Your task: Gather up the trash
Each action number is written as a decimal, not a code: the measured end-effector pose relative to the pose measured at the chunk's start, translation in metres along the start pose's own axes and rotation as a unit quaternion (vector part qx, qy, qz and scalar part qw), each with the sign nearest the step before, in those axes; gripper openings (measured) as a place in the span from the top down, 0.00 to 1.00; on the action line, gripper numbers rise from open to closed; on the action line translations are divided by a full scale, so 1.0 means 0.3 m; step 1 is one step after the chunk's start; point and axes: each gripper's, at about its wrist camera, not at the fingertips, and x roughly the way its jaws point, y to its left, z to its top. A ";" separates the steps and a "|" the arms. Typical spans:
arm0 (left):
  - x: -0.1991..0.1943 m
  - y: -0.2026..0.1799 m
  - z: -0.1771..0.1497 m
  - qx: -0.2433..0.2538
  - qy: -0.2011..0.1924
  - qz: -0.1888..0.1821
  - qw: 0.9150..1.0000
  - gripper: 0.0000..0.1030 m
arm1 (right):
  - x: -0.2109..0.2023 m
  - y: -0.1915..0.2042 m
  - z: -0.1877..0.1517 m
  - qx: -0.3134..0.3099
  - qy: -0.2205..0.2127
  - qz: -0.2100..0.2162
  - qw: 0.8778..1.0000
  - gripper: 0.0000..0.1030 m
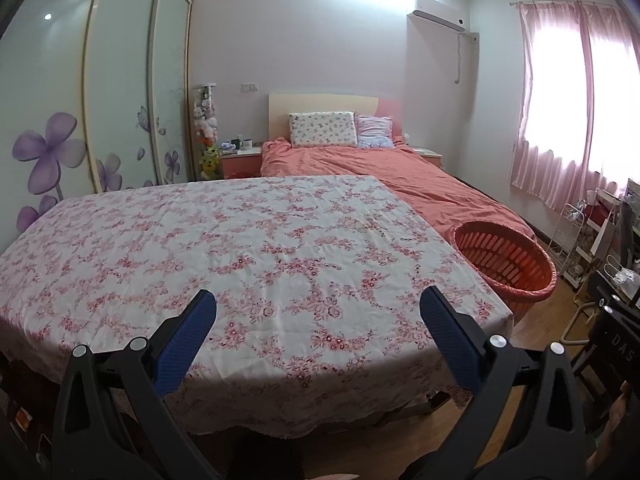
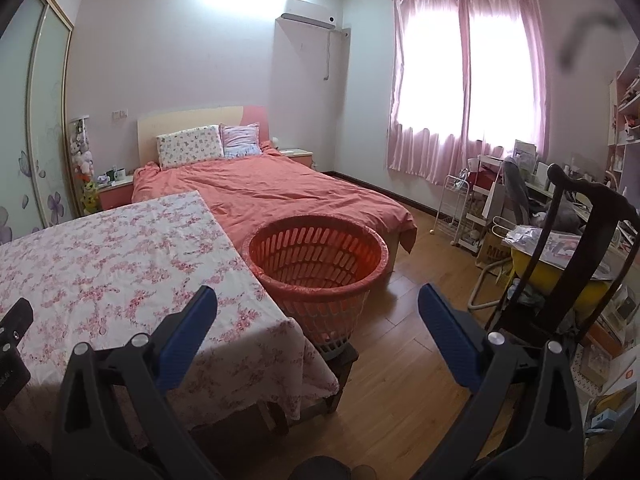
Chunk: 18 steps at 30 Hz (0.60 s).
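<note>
— Blue ribbed pads, two of them, on the left gripper [image 1: 318,320], black plastic arms behind; fingers [image 1: 188,340] spread wide apart, nothing between.

— Below them?

— One counter [image 1: 248,248] under a white cloth printed with small pink-red flowers, slightly creased, scalloped along the hanging edge. No loose trash to be seen on it from here.

— And for the collecting?

— One orange basket [image 1: 505,261], round, slotted plastic wall, lined with thin film over the rim; just beside the counter's right corner, at the foot of one bed [image 1: 400,172] with a rumpled salmon cover. Two pillows [image 1: 323,129] against the headboard, one floral, one pink-striped. Three sliding wardrobe doors [image 1: 120,80], frosted, with purple flowers.

— From the right wrist?

— Same blue ribbed pads on the right gripper [image 2: 318,320], fingers [image 2: 450,340] equally far apart, holding nothing. One basket [image 2: 318,256] again, ahead and between the fingers, tapering downward, grey base resting on a dark stool; touching or nearly touching the counter [image 2: 120,248] edge, hard to tell which. Inside of the basket looks bare as far as visible.

— Anything else?

— Wooden plank floor [image 2: 408,320], glossy. One dark wooden chair [image 2: 576,240] on the right, curved back. Two pink sheer curtains [image 2: 468,80] over one bright window.
</note>
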 end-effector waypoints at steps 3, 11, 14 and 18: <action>0.004 0.003 -0.005 -0.004 0.004 0.001 1.000 0.03 | 0.007 0.007 -0.005 -0.001 0.006 0.000 1.000 0.04; 0.006 0.005 -0.008 -0.006 0.007 0.002 1.000 0.03 | 0.024 0.022 -0.018 -0.002 0.021 0.006 1.000 0.04; 0.010 0.004 -0.011 -0.007 0.012 0.003 1.000 0.03 | 0.032 0.028 -0.022 -0.004 0.025 0.006 1.000 0.04; 0.016 0.000 -0.013 -0.007 0.017 0.003 1.000 0.03 | 0.042 0.030 -0.020 -0.005 0.028 0.005 1.000 0.04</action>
